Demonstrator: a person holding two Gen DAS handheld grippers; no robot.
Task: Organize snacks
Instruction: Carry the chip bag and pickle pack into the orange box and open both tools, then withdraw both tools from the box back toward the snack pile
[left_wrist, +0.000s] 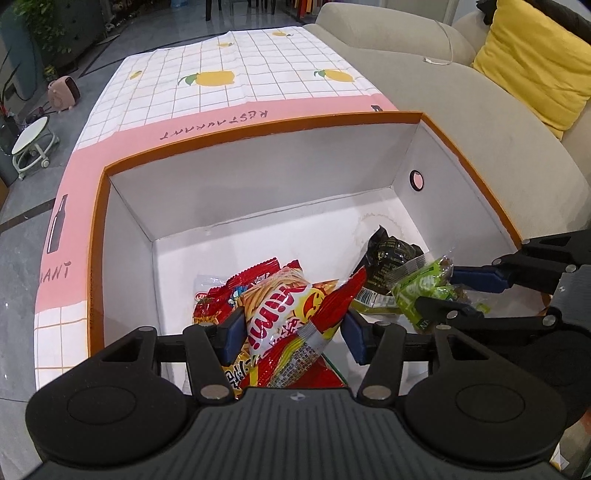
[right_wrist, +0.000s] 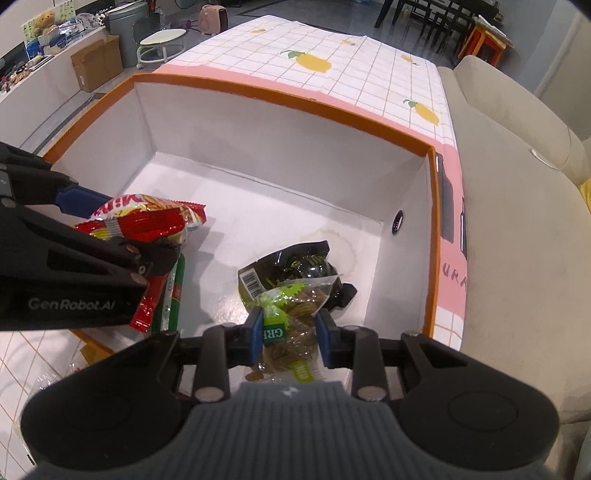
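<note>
An orange-rimmed box (left_wrist: 258, 129) with white inner walls stands on the table; it also shows in the right wrist view (right_wrist: 295, 98). My left gripper (left_wrist: 291, 328) is shut on a red and yellow snack bag (left_wrist: 291, 314) over the box's near left part; the bag also shows in the right wrist view (right_wrist: 147, 218). My right gripper (right_wrist: 290, 332) is shut on a green and clear snack packet (right_wrist: 291, 328), seen in the left wrist view (left_wrist: 424, 288) too. A black snack bag (right_wrist: 295, 266) lies on the box floor under it. More red packets (left_wrist: 218, 295) lie beneath the left bag.
The table carries a pink and white grid cloth with lemons (left_wrist: 221, 85). A beige sofa (left_wrist: 480, 122) with a yellow cushion (left_wrist: 532, 62) runs along the right. A white stool (left_wrist: 31, 147) and a pink heater (left_wrist: 62, 92) stand on the floor at left.
</note>
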